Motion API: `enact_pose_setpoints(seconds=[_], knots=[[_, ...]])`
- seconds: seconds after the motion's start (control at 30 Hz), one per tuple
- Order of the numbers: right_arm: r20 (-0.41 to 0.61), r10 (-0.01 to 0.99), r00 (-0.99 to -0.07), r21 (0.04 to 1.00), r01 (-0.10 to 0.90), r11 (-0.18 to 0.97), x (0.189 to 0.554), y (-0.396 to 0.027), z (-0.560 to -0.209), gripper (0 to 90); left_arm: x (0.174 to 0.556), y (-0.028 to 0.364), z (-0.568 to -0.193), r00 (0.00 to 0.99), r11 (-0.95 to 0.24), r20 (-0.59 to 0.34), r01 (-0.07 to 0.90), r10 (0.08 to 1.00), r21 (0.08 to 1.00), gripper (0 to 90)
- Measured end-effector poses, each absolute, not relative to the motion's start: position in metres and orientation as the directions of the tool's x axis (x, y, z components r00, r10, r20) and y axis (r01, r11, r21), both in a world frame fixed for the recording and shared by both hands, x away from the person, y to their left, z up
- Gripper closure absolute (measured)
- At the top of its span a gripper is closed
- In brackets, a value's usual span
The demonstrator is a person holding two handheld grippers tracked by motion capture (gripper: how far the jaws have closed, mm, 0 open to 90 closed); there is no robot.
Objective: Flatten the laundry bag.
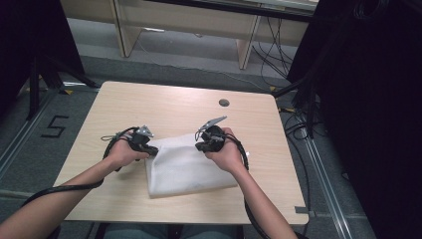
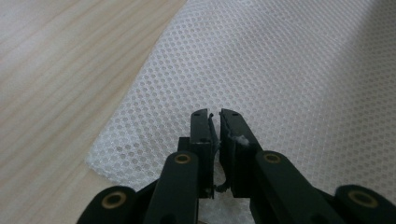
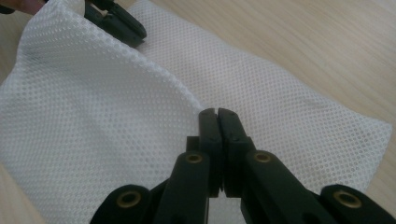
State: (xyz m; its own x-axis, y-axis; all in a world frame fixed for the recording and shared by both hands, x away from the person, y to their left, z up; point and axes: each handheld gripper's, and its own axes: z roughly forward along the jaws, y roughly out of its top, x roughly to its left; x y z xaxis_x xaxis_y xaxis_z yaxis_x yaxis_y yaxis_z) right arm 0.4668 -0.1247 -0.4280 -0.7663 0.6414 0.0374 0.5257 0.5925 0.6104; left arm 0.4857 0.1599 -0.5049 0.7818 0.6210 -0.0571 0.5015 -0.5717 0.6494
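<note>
Two pinches to get right on the white mesh cloth (image 1: 191, 172), lying near the middle of the tabletop's (image 1: 149, 102) near edge, with its far edge slightly lifted.

Right claw (image 3: 218, 120): clenched tight on the cloth's far edge, a ridge of mesh rising up to it. Hold that grip steady and avoid tugging sideways.

Left claw (image 2: 219, 122): at the cloth's far left corner, nearly clenched, with a thin slit between the jaws. No telling whether on mesh or on nothing. Confirm a real bite of mesh there before lifting. If missed, release, drop lower onto the corner and clench again.

Then raise both hands together and evenly, keeping the far edge taut, probably for a fold toward the near edge. Beware of thin, slippery mesh sliding out of a shallow pinch.
</note>
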Motion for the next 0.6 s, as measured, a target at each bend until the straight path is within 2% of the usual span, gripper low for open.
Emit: enact_pose_setpoints(seconds=[0.03, 0.07, 0.13, 0.6], knots=[[0.044, 0.637, -0.769, 0.626, 0.519, 0.583, 0.462, -0.126, -0.425, 90.0, 0.489, 0.162, -0.502, 0.803, -0.622, -0.021, 0.478, 0.595, 0.62, 82.9], [0.041, 0.634, -0.773, 0.617, 0.518, 0.592, 0.459, -0.127, -0.421, 90.0, 0.488, 0.159, -0.504, 0.782, -0.582, -0.039, 0.496, 0.623, 0.644, 82.9], [0.034, 0.627, -0.779, 0.625, 0.506, 0.595, 0.457, -0.127, -0.42, 90.0, 0.488, 0.158, -0.505, 0.775, -0.573, -0.047, 0.504, 0.63, 0.646, 83.0], [0.077, 0.596, -0.799, 0.663, 0.487, 0.568, 0.419, -0.133, -0.413, 90.0, 0.499, 0.158, -0.503, 0.768, -0.594, -0.002, 0.498, 0.641, 0.631, 83.3]])
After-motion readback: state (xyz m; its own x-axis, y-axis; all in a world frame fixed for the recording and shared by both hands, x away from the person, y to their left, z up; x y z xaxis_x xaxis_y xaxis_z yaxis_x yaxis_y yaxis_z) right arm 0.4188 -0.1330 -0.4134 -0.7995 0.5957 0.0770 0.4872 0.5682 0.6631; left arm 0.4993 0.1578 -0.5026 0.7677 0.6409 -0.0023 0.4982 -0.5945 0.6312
